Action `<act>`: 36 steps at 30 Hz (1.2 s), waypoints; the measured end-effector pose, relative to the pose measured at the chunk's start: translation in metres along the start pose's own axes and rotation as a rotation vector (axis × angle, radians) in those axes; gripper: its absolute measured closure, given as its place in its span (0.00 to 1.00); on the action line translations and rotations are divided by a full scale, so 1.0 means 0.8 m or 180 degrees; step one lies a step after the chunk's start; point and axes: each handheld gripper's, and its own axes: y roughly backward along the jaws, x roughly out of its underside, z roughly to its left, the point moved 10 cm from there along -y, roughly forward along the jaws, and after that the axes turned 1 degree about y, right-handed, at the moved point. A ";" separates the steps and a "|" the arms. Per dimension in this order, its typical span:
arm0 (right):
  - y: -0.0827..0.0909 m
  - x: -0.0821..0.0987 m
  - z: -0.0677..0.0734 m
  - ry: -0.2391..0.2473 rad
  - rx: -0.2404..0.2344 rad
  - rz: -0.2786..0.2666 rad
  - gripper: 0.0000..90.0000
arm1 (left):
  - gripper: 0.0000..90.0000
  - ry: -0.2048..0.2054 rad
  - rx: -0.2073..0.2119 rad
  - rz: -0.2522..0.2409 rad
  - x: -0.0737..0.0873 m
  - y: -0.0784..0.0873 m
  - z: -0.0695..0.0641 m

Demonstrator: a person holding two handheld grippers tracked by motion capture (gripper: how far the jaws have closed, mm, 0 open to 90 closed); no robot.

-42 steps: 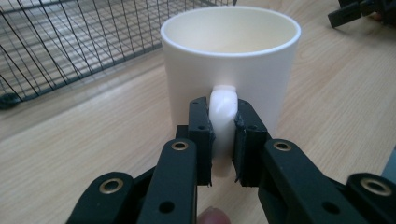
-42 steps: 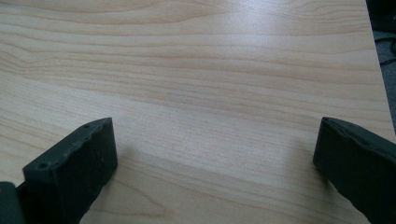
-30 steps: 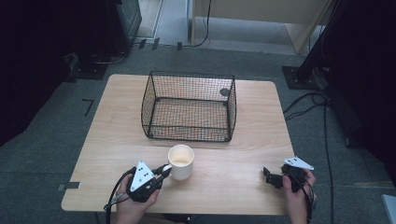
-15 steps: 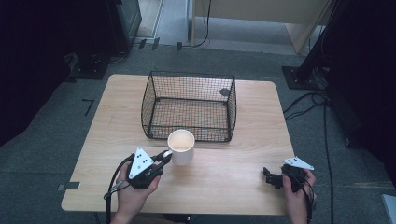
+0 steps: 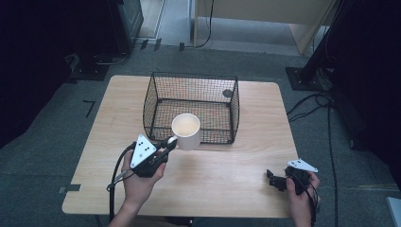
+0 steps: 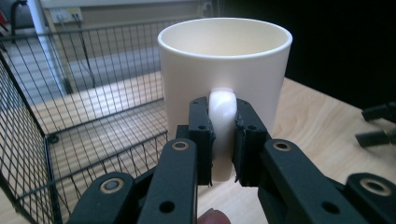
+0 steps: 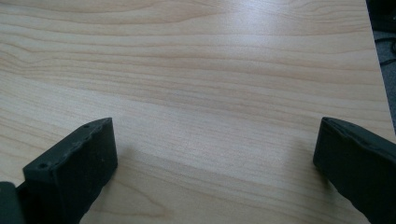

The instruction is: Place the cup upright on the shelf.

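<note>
At centre frame our left gripper [image 5: 166, 145] clamps the handle of the white mug [image 5: 186, 131], held just before the wire basket's [image 5: 191, 107] near wall, while our right gripper [image 5: 275, 180] gapes empty over the table [image 5: 227, 189] lower right.

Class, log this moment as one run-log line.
left gripper: shut on mug handle, lifted beside wire basket | right gripper: open, nothing between jaws, over table

Glossy ceramic mug [image 6: 224, 70], black wire basket [image 5: 191, 106], matt wood-grain table [image 7: 210, 84]
</note>
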 end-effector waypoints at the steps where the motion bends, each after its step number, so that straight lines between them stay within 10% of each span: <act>1: 0.000 0.000 0.000 -0.0001 0.0001 -0.0001 0.00 | 0.90 -0.0002 -0.0008 -0.0022 -0.004 -0.002 0.002; 21: 0.000 0.000 0.000 -0.0006 -0.0001 -0.0002 0.00 | 0.90 0.0018 -0.0275 -0.0248 -0.045 -0.052 0.042; 36: 0.000 0.000 0.000 -0.0012 -0.0002 -0.0003 0.00 | 0.90 0.0148 -0.0435 -0.0004 -0.024 -0.122 0.076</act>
